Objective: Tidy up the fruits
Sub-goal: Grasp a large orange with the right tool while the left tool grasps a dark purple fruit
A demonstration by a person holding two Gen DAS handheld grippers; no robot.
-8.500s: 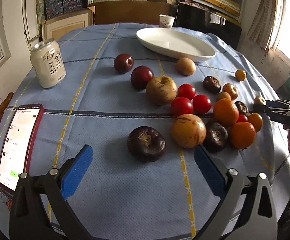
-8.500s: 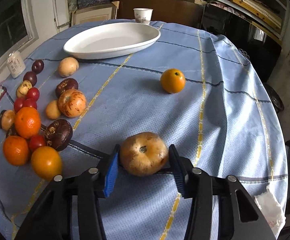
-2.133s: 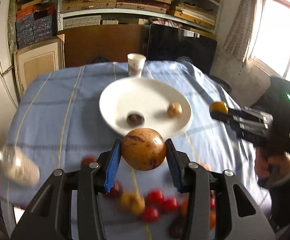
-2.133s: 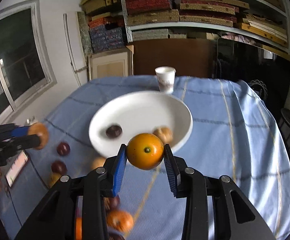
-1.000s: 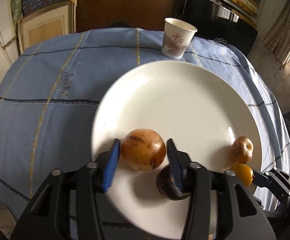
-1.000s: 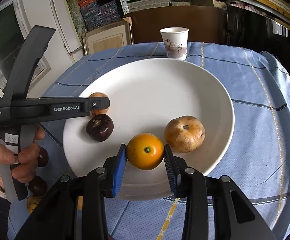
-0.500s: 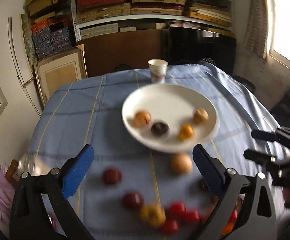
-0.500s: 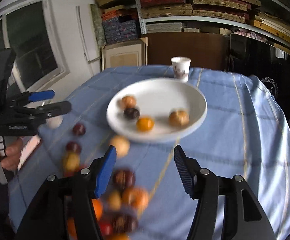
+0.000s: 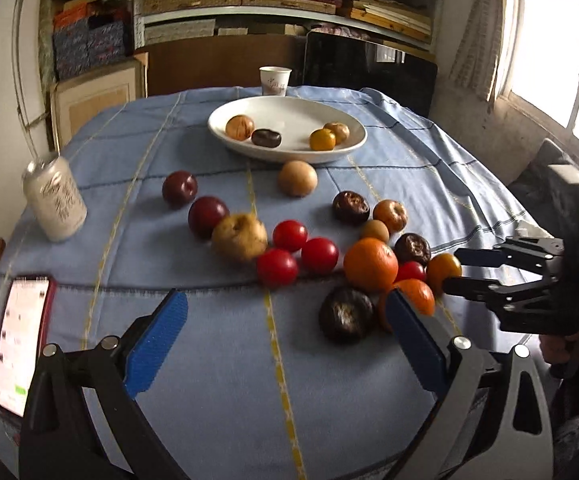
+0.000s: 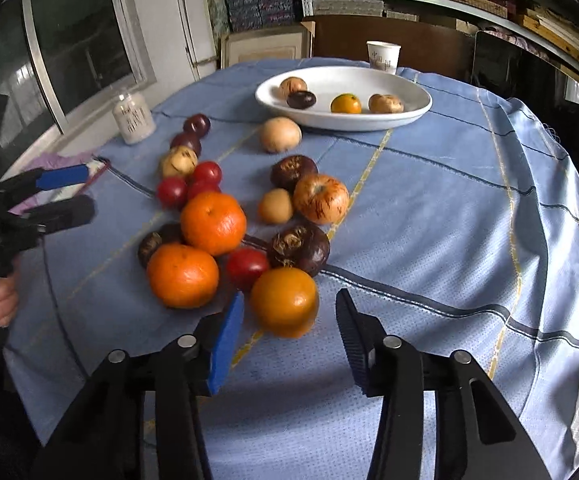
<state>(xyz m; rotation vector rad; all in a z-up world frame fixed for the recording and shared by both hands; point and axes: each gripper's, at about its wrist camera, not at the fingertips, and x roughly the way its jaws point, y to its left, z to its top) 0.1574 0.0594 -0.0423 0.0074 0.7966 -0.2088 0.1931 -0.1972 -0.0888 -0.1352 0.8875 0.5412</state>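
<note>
On the white plate [image 10: 409, 118] I count four fruits; most remain on the worktop [image 10: 449, 208], both jaws released, holding nothing.

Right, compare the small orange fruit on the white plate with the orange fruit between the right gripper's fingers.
The small orange fruit on the white plate is already sorted and looks smaller; the orange fruit by the right gripper lies on the blue tablecloth, between open fingers, not gripped. Both are round, glossy and orange.
</note>
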